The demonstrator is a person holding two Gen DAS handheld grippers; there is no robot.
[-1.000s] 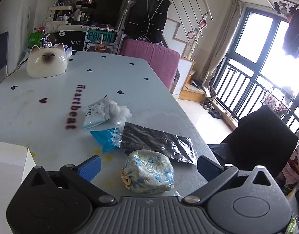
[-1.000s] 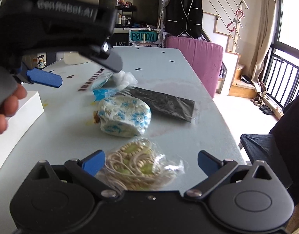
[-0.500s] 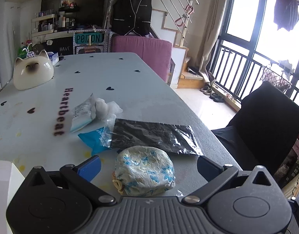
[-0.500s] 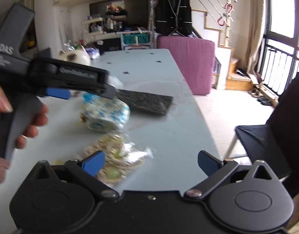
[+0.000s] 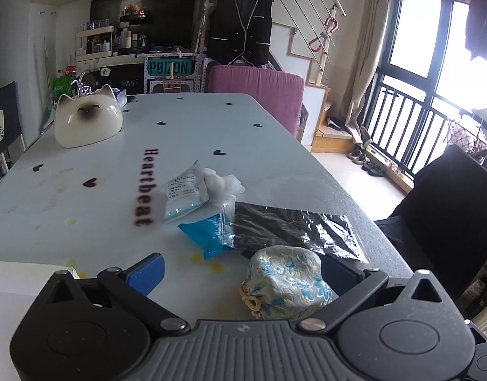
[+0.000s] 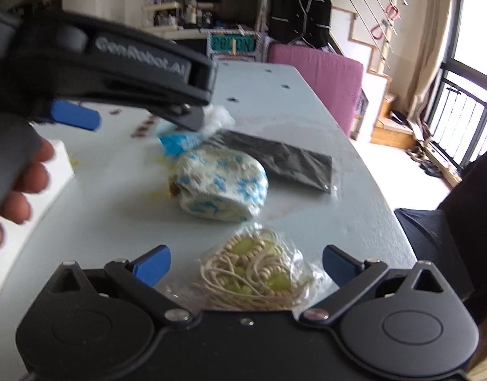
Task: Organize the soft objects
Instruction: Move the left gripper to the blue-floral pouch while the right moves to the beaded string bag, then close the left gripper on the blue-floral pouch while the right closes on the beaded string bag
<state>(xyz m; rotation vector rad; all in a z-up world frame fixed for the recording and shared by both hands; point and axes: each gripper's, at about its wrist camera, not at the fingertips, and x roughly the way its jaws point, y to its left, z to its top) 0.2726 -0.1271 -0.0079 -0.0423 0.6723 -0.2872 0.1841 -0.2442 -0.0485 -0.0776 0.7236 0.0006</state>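
A blue-flowered fabric pouch (image 5: 286,282) lies on the pale table (image 5: 84,165), between the fingers of my open left gripper (image 5: 243,270), close to the right finger. Behind it lie a black bagged item (image 5: 294,228), a blue packet (image 5: 205,235), a white-and-blue packet (image 5: 184,195) and white wadding (image 5: 221,184). In the right wrist view the pouch (image 6: 221,187) sits ahead; a clear bag of cream cord with green beads (image 6: 253,273) lies between the fingers of my open right gripper (image 6: 246,262). The left gripper's body (image 6: 116,70) hangs above the pouch.
A white cat-shaped ceramic (image 5: 87,120) stands far left on the table. A white box (image 5: 21,282) sits at the near left edge. A pink chair (image 5: 256,89) is at the far end, a black chair (image 5: 446,209) at the right.
My left gripper has shifted left, so the pouch now sits nearer its right finger. My right gripper has swung back to centre on the cord bag.
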